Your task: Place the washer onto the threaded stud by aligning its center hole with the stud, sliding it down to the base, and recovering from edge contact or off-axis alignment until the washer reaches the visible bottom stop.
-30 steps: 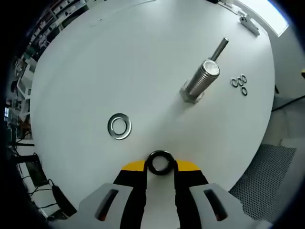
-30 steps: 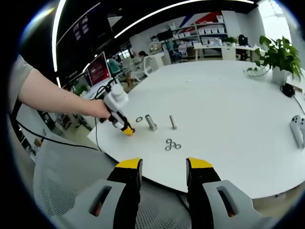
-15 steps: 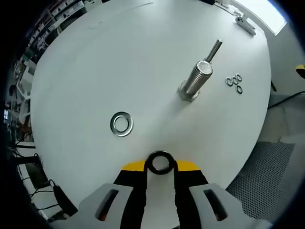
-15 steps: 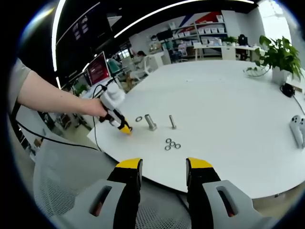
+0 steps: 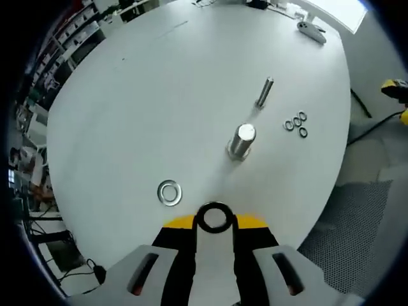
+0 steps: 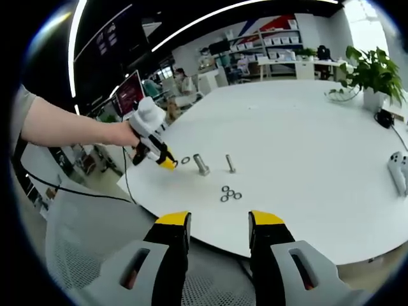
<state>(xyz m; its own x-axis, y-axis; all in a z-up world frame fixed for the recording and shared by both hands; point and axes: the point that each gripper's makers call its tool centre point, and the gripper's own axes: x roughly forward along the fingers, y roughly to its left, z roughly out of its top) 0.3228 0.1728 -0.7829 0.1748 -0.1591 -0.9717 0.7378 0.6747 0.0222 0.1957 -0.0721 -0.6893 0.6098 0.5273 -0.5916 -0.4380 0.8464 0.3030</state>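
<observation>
Our left claw [image 5: 215, 223] holds a dark washer [image 5: 214, 217] tight between its yellow tips. The washer is up in the air, above the near edge of the round white surface [image 5: 159, 83]. In the right gripper view we can see this same left claw [image 6: 167, 163] from far off, with a hand [image 6: 125, 134] around it, near the surface's edge.

Just ahead of the left claw and a bit to the left lies a shiny silver washer [image 5: 169, 192], flat on the surface. Farther ahead and a bit to the right stands the fat threaded stud [image 5: 241, 140], upright. Past it stands a thin bolt [image 5: 264, 92]. To the right of the stud lie three small rings [image 5: 296, 123], close together.

Our right claw [image 6: 217, 224] is wide apart and holds nothing. It hangs off the edge of the surface, well away from the stud [image 6: 201, 164]. The three small rings [image 6: 230, 193] lie between this claw and the stud.
</observation>
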